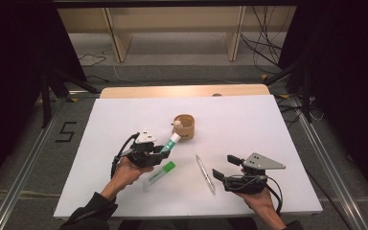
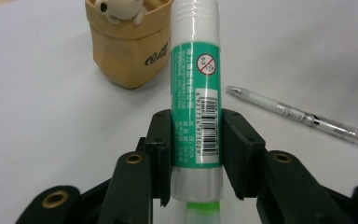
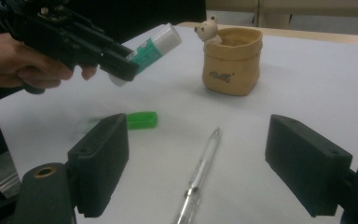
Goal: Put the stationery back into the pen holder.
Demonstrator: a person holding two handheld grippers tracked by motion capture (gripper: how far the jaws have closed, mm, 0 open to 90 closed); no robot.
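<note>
Peeking from the tan pouch (image 1: 185, 126), a toy bear (image 1: 177, 124) sits inside.

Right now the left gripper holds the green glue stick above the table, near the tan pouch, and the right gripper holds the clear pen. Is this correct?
Not quite. The right gripper holds nothing: in the right gripper view its jaws stand open and the clear pen lies on the table between them. The left gripper does hold the green glue stick near the tan pouch.
</note>
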